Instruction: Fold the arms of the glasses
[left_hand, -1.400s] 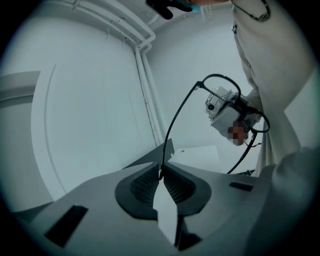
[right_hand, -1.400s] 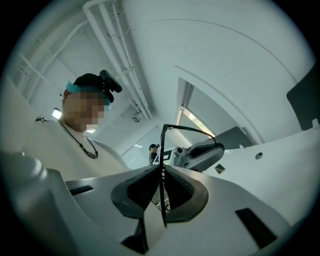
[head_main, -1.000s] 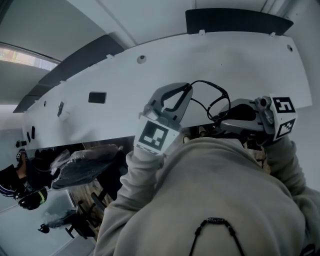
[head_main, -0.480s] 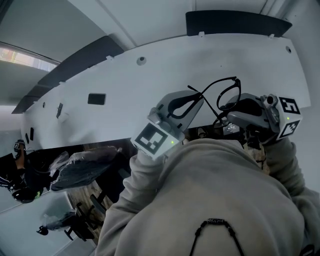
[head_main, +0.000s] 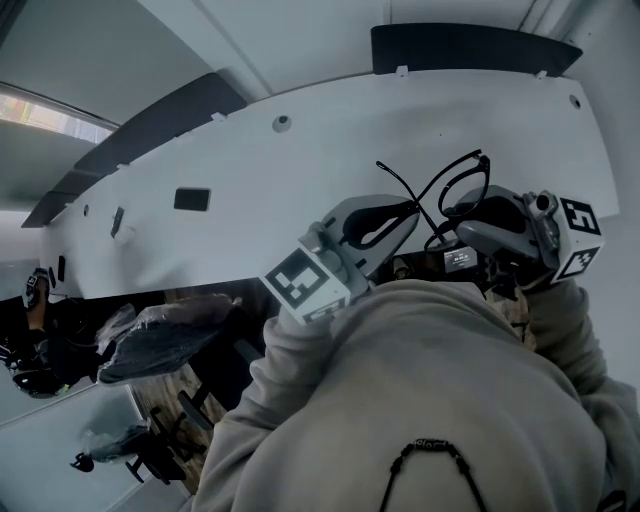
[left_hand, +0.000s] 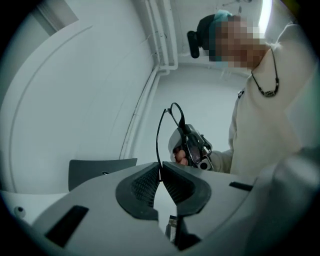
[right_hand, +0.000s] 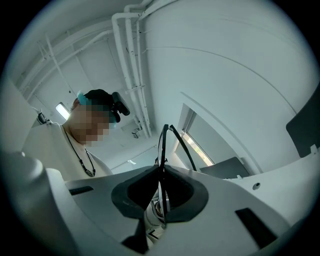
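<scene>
Glasses (head_main: 447, 190): a thin black wire frame, held in the air between the two grippers. The left gripper (head_main: 408, 210) has its fingers (left_hand: 142, 185) pressed onto the end of one arm. The right gripper (head_main: 452, 222) has its fingers (right_hand: 182, 192) pinching the front rim. Judged light, springy and fragile, so grip rim and arm end, never the lenses. The hinges are too small to make out.

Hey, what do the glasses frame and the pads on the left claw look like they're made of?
Glasses: black frame, probably metal wire or slim plastic. The rims and arms are very thin and hold their curve, with a mostly matte finish.
Pads of the left claw: dark grey, likely rubber, with a ribbed and dull surface.
</scene>
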